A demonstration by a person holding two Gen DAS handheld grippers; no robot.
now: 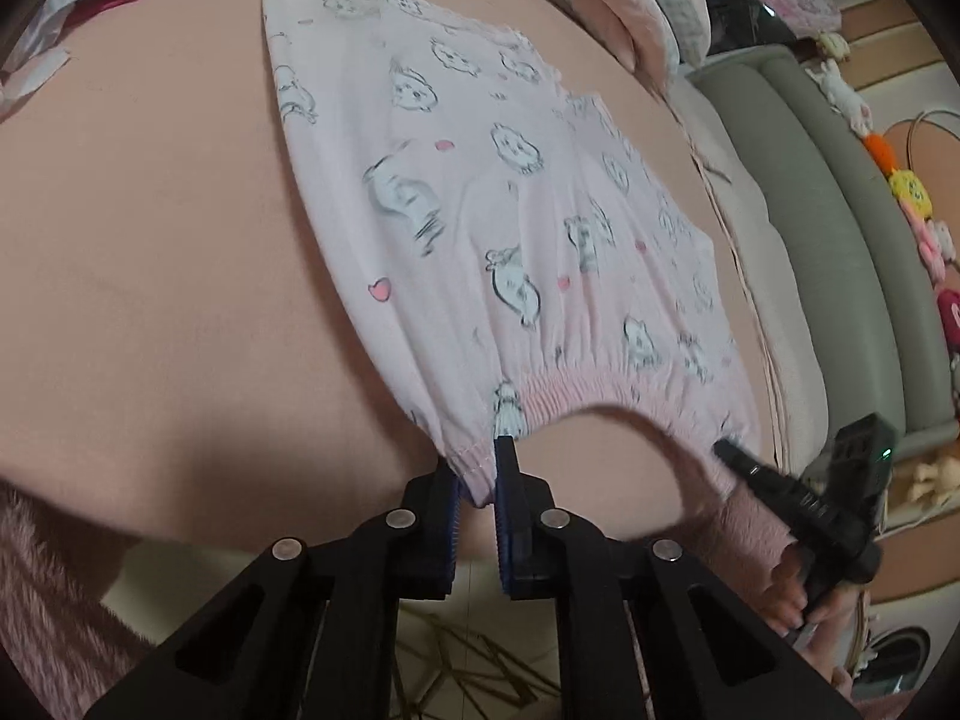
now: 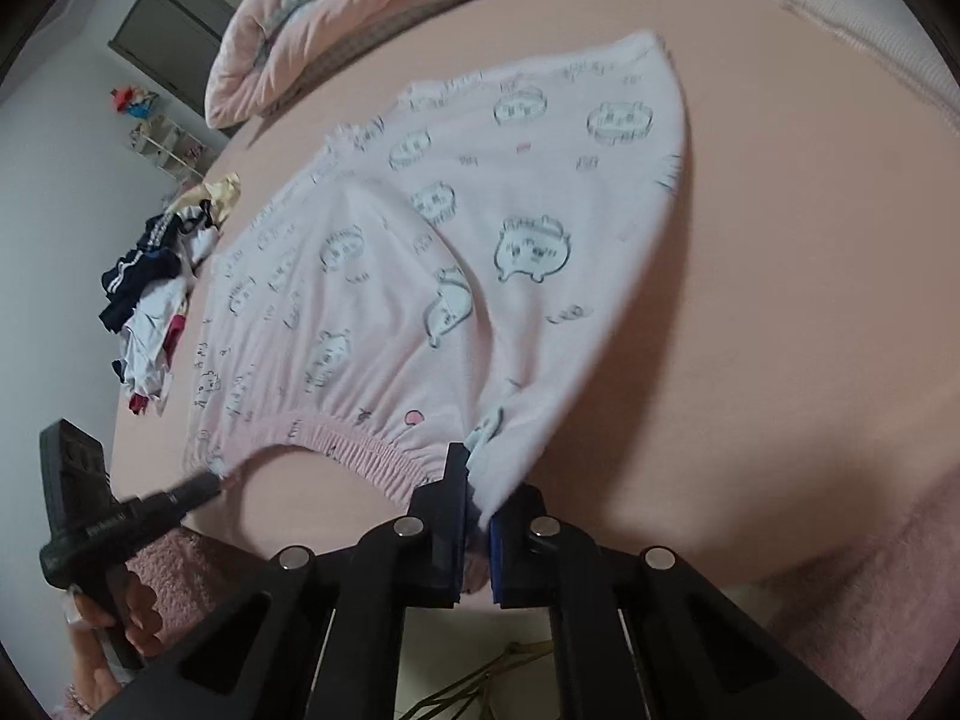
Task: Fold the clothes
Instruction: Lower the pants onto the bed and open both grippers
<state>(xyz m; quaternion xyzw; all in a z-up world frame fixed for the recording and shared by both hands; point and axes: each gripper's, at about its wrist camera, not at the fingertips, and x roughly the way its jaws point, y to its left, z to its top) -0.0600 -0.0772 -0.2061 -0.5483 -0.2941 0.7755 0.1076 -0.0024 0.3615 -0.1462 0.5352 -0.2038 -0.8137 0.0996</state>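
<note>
One pink printed garment (image 1: 480, 210) lies ahead of two claws: the left claw (image 1: 477, 480) and right claw (image 2: 477, 498). One pile of clothes (image 2: 156, 312) sits left of the right claw. One bed (image 1: 150, 240).

We're seeing soft matt printed cloth on the pajama pants (image 1: 480, 228), with a ribbed, gathered elastic waistband (image 2: 366, 456). The bedsheet (image 1: 150, 240) is smooth matt fabric. The gripper's (image 1: 477, 480) arms look like matt black plastic with shiny metal rivets (image 1: 401, 518).
</note>
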